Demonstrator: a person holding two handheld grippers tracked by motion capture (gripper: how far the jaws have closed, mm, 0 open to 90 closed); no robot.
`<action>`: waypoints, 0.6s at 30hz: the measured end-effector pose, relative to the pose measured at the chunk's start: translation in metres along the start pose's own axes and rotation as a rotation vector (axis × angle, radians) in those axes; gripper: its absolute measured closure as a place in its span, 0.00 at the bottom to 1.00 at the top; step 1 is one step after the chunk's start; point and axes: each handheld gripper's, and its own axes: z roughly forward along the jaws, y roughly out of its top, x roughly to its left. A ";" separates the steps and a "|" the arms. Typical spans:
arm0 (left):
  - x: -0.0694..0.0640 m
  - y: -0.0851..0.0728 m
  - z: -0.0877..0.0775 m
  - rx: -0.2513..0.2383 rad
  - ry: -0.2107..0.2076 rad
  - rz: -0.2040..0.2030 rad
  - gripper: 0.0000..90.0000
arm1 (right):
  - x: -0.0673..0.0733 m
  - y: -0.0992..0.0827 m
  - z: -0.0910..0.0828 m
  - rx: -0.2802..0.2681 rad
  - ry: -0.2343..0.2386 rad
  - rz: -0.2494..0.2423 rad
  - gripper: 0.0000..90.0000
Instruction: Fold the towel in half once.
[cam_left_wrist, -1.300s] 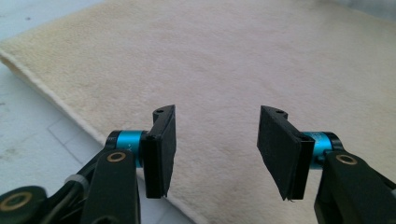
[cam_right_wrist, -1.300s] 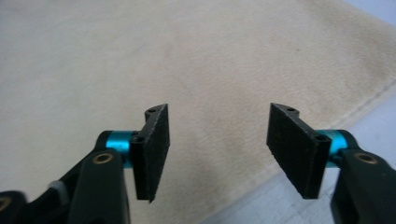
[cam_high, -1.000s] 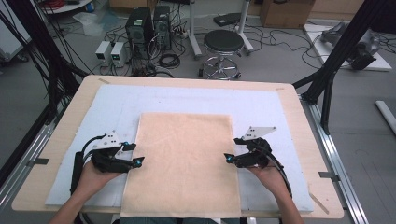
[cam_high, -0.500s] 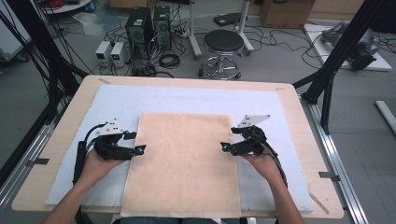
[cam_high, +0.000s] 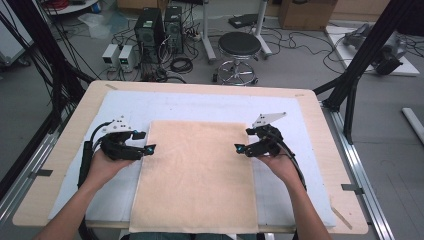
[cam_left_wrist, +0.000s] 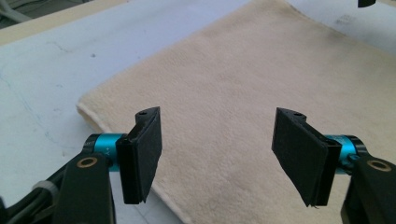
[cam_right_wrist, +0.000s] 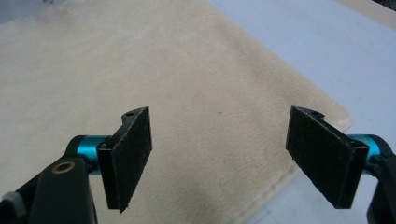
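High view | 1 beige towel | 2 claws: left claw spread, right claw spread, both empty

Lighting's pretty even here, we'd say soft overhead room light with no hard glare anywhere. In the high view the surface is bright and the towel looks washed and flat, with hardly any texture coming through; the whole frame is a bit soft and blocky. Shadows are faint, just a thin dark patch under each hand. The floor behind is dimmer. In the left gripper view the towel's near part is sharp enough that we see the nap, while the far end goes hazy and slightly grey. The black pads up close read a little soft. The right gripper view is similar, with mild noise and a pale bluish cast on the sheet.
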 end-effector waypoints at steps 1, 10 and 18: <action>0.002 0.002 0.001 0.002 0.006 -0.004 0.38 | -0.003 0.002 0.001 -0.001 0.000 0.002 0.24; 0.036 0.018 0.010 -0.001 0.014 -0.085 0.38 | -0.028 0.022 0.006 0.010 -0.026 0.009 0.25; 0.051 0.015 0.021 -0.004 0.083 -0.115 0.40 | -0.045 0.024 0.015 0.005 -0.047 0.035 0.25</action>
